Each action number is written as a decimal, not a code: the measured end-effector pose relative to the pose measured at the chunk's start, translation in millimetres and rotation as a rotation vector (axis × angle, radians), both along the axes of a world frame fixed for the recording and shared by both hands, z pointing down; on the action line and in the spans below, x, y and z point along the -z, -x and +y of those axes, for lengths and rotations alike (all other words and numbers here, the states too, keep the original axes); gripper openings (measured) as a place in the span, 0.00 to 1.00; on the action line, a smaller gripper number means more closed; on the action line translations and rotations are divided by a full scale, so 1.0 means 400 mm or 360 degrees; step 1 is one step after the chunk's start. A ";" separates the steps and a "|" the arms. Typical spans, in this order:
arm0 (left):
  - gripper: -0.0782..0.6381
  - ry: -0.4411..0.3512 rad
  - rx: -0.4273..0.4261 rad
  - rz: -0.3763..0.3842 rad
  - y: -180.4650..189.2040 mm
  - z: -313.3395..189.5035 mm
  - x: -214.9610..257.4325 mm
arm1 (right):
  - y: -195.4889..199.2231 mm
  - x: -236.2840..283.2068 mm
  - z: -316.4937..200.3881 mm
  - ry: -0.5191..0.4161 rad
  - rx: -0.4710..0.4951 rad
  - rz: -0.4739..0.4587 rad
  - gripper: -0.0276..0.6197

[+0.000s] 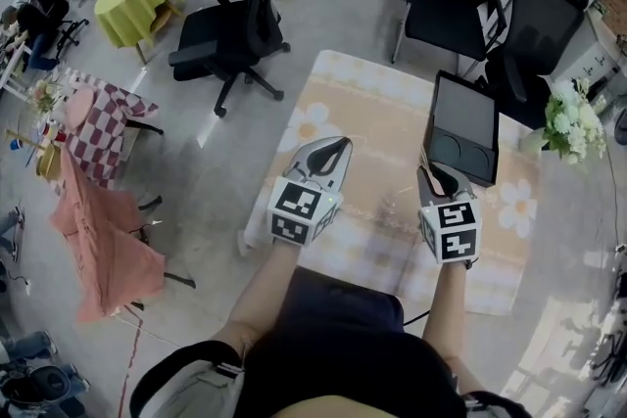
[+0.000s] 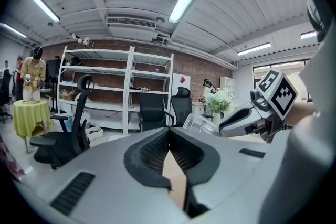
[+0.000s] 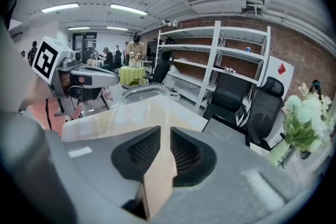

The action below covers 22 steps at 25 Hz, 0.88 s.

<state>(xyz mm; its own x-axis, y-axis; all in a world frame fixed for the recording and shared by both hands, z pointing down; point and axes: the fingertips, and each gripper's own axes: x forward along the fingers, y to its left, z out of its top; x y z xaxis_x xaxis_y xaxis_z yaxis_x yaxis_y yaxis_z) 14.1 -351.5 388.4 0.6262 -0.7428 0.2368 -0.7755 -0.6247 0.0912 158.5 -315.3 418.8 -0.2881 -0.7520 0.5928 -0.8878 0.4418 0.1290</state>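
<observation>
Two forearms reach out from the person's lap in the head view, each holding a gripper level over the bench, marker cubes toward the body and tips pointing away. The left gripper sits just left of the right gripper, the two near each other but apart.

From above, the clear container is only a faint glint on the flowered cloth between them. The right gripper view shows it plainly: the clear container rises just ahead of the right gripper, whose jaws are drawn narrow with the container's edge between them. The left gripper view shows the left gripper with its tips pressed together and only cloth showing beneath. In that view the container sits at the right gripper's tip.

Beyond the right gripper a black tray lies on the bench, with white flowers at the far right corner. Farther off stand an office chair and, seen only from the gripper views, white shelves against a brick wall.
</observation>
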 end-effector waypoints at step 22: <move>0.12 -0.0207 -0.0068 0.0179 -0.062 0.007 0.152 | -0.089 0.235 0.010 -0.0663 -0.0550 -0.0686 0.14</move>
<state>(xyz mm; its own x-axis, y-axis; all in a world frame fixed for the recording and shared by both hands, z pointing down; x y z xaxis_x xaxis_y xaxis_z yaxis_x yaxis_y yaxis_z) 39.0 -348.8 327.7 0.6752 -0.7346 0.0669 -0.7373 -0.6693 0.0920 194.0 -311.2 324.8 -0.1361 -0.9832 0.1213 -0.9789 0.1146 -0.1693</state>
